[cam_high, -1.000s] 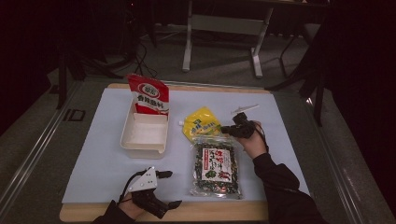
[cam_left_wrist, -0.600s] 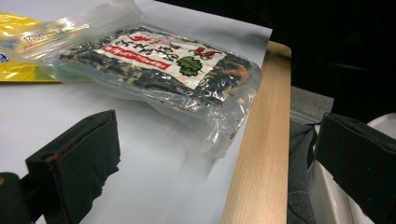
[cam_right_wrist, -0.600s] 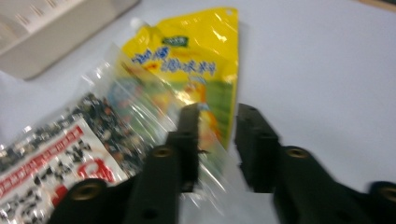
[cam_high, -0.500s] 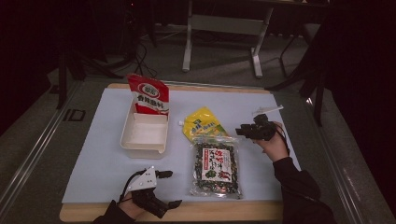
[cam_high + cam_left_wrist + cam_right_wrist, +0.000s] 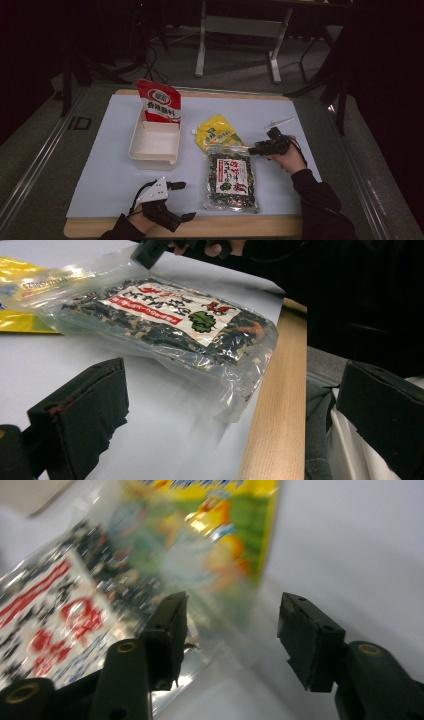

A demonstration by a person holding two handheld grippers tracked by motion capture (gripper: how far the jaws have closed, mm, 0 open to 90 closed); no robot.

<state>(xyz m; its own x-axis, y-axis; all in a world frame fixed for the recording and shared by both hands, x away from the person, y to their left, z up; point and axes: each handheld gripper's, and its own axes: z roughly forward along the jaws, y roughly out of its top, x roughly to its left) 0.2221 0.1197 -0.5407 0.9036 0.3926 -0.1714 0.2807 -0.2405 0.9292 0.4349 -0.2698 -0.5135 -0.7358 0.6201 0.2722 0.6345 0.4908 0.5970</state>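
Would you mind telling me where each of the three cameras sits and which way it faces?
High view: above the person's side of the table, looking forward and down; both forearms, left gripper and right gripper show.
Left gripper view: rides the left gripper, looking past its open jaws at the clear seaweed bag; the other hand shows beyond.
Right gripper view: rides the right gripper, its open jaws at the bag's corner.
Shared: all three show that bag and the yellow pouch.

Three food packets are counted: one red-and-white pouch (image 5: 159, 102), one yellow pouch (image 5: 216, 133), one clear seaweed bag (image 5: 231, 181). One white tray (image 5: 155, 145) is seen, and two grippers are tallied: left gripper (image 5: 182, 201), right gripper (image 5: 253, 148).
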